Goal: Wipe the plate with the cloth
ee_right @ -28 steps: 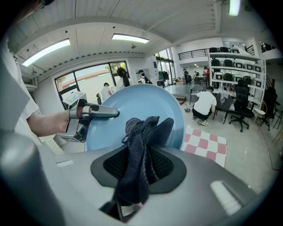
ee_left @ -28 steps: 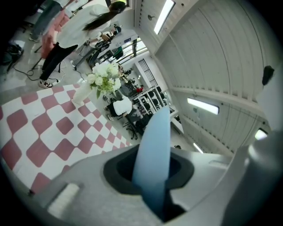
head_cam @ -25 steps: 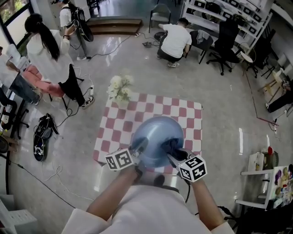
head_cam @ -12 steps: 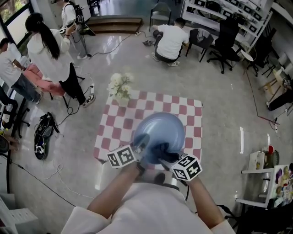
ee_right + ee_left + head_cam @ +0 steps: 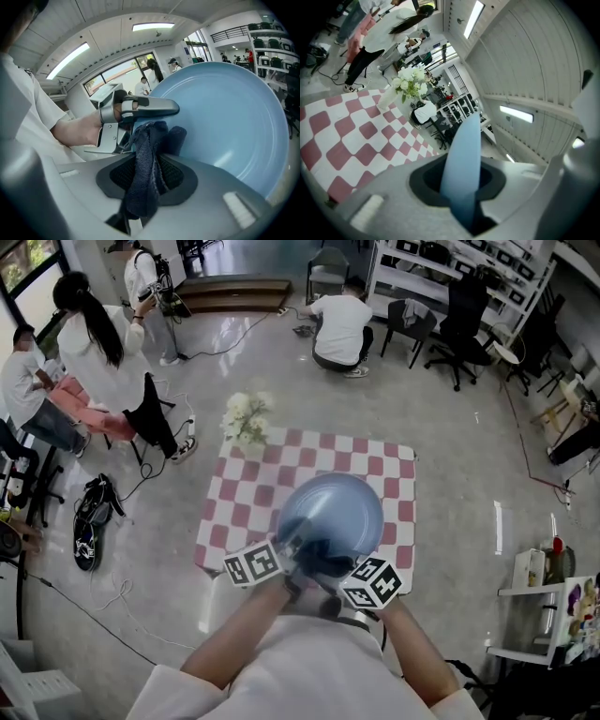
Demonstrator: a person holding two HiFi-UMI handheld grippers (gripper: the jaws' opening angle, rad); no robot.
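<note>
Glossy smooth plate [image 5: 225,126]; rough woven cloth [image 5: 147,173].

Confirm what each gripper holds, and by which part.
Left gripper clamps the blue plate by its rim. Right gripper pinches the dark cloth at a bunched fold.

A glossy grey floor [image 5: 450,484] is seen around a table [image 5: 234,512] covered in red-and-white checks. White shelves [image 5: 417,277] and black office chairs [image 5: 464,324] are ranged along the far wall. Strip lights [image 5: 152,26] are set in the panelled ceiling [image 5: 108,14].
</note>
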